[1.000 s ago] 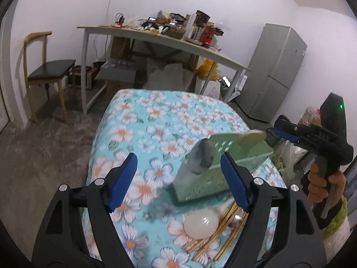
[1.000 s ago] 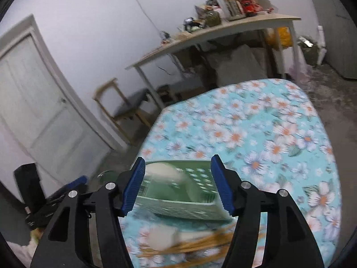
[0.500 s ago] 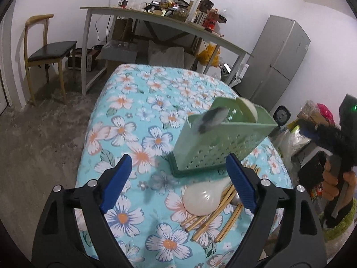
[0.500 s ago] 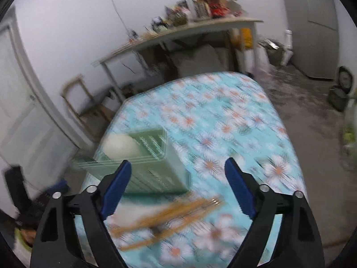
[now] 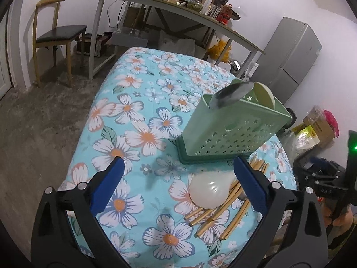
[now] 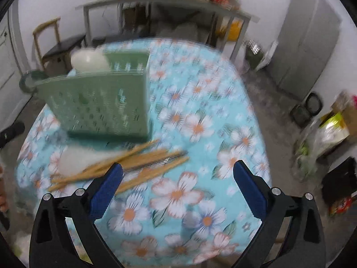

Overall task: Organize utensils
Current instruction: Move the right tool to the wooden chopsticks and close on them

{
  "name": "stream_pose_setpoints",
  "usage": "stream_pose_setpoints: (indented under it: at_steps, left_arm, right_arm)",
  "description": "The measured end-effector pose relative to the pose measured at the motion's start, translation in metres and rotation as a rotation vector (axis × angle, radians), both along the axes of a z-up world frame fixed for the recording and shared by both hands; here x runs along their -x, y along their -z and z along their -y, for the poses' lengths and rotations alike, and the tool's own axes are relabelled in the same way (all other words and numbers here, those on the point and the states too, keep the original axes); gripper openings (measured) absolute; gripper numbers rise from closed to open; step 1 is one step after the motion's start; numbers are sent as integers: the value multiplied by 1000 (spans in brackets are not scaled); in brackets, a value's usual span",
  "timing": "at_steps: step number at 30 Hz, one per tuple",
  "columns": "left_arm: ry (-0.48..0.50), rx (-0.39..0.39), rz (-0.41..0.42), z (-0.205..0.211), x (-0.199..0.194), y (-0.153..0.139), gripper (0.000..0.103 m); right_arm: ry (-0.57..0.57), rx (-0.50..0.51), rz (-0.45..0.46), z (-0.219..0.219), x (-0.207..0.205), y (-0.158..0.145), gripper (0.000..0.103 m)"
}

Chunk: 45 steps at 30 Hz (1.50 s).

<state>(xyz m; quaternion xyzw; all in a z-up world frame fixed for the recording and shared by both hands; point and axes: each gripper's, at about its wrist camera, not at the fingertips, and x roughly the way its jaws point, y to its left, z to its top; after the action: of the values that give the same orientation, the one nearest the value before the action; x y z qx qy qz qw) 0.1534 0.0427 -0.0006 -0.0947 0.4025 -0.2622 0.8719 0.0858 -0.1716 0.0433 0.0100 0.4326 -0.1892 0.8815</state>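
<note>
- Between the blue pads of the left gripper (image 5: 177, 184), at the bottom of the left wrist view, nothing is held: the jaws have just been opening and stand wide, released, above the floral tablecloth (image 5: 138, 102).
- Just past its right pad, at about 4 o'clock from the middle of that view, a white spoon (image 5: 209, 191) lies bowl-up on the cloth, resting across a loose bundle of bamboo chopsticks (image 5: 223, 214) that fans toward 5 o'clock.
- Directly beyond the spoon, toward 2 o'clock, a green perforated utensil holder (image 5: 234, 138) stands upright on the cloth, well apart from both pads.
- Out of the holder's top stick a grey spoon bowl (image 5: 232, 93) and a pale spoon bowl (image 5: 265, 95), side by side.
- Far off at 12 o'clock a cluttered desk (image 5: 178, 9) lines the wall, a wooden chair (image 5: 55, 33) stands at 10 o'clock and a grey fridge (image 5: 290, 58) at 2 o'clock.
- At the lower edge of the blurred right wrist view the right gripper (image 6: 177, 184) is likewise released: its jaws have just been opening, with only cloth between them.
- Its left pad overlaps the near ends of the chopsticks (image 6: 133, 160) in the picture; whether it touches them I cannot tell.
- From there the holder (image 6: 100, 102) stands at 10 o'clock.
</note>
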Motion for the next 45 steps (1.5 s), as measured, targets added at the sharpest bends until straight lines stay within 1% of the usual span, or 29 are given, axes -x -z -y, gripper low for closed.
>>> stream_pose_setpoints:
  at_steps: [2,4,6,8,9,12,15,20,24,25,27,28,29,30,31,35,37,39,40,42,45]
  left_arm:
    - [9,5,4,1,1,3,95]
    - [30,8,13,4,3,5,95]
    - [57,7,27,7,6,7,95]
    - [76,-14,51,12,8,8,95]
    - [82,-27,59,13,9,9,95]
    - [100,-60,67,16,10,12,95]
    - [109,-92,62,19,11,17,95]
    - [140,-144,87,24,17,22,95]
    - [170,-152,112,28,22,22,95]
    - [179,-150,116,29,23,22,95]
    - [192,-143,115,29,23,23,94]
    - [199,-139,115,30,24,23,93]
    - [202,-137,114,30,24,24,90]
    - [208,-132,113,31,24,24,85]
    - [214,-127,106,31,24,25,83]
    - [226,-102,65,32,21,31,71]
    - [230,-87,50,32,19,34,67]
    - [238,-70,37,32,18,36,62]
    - [242,-65,32,32,18,37,61]
    - [250,-55,22,32,17,40,56]
    - [252,-47,14,32,17,43,55]
  right_arm:
    - [-6,18,67,-5,5,-3,96]
    - [-71,11,110,-13,9,-3,96]
    - [-110,15,119,-21,10,0,96]
    - [-117,38,109,-28,10,6,96]
    - [-121,31,112,-31,10,7,96]
    - [-127,-31,158,-34,15,9,96]
    - [-126,-54,195,-38,21,10,96]
    - [-155,-137,208,-45,23,18,96]
    - [-199,-205,206,-50,19,26,88]
    - [-216,-239,203,-51,16,29,84]
    - [-227,-295,191,-49,11,36,78]
    - [-232,-323,184,-48,8,40,74]
    - [-232,-368,172,-45,4,46,73]
    - [-230,-391,167,-44,2,49,71]
    - [-230,-420,160,-42,0,53,68]
    - [-211,-534,111,-34,-8,70,62]
    - [-204,-576,93,-30,-8,75,59]
    - [-197,-605,78,-28,-9,78,58]
    - [-194,-619,76,-27,-10,79,54]
    - [-186,-632,82,-25,-11,78,53]
    - [-166,-616,77,-24,-18,77,53]
